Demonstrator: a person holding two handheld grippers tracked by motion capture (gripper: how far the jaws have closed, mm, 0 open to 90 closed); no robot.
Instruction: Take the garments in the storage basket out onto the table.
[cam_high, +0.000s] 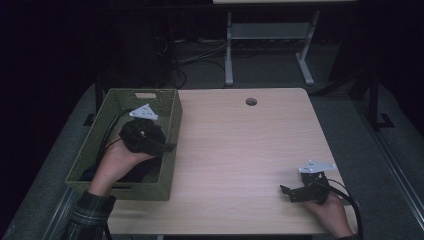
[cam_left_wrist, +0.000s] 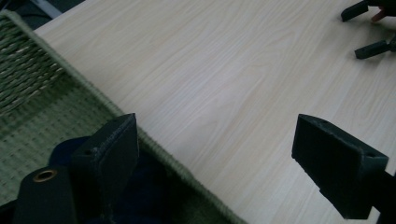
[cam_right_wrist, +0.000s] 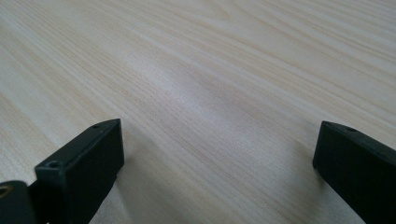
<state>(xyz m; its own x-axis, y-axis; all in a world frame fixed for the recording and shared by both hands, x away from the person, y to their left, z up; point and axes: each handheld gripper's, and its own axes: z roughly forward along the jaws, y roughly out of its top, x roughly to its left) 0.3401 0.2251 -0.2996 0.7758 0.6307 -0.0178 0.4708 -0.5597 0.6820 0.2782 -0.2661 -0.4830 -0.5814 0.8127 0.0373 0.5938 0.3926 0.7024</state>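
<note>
A green woven basket (cam_high: 173, 131) stands on the left of the light wooden table (cam_high: 240, 145), with a dark blue cloth item (cam_high: 141, 171) lying in its near end. My left gripper (cam_high: 169, 146) hovers over the basket's right wall, held by a hand in a plaid sleeve. In the left gripper view my left gripper (cam_left_wrist: 219, 158) is open: one jaw hangs over the dark blue item (cam_left_wrist: 144, 186), the other over bare table beyond the basket rim (cam_left_wrist: 88, 88). My right gripper (cam_high: 288, 194) rests open near the table's front right; nothing lies between its jaws (cam_right_wrist: 219, 163).
A round cable hole (cam_high: 251, 101) sits near the table's far edge. Beyond the table are a white desk frame (cam_high: 229, 55) and loose cables on the floor. The right gripper's jaws (cam_left_wrist: 369, 30) show far off in the left gripper view.
</note>
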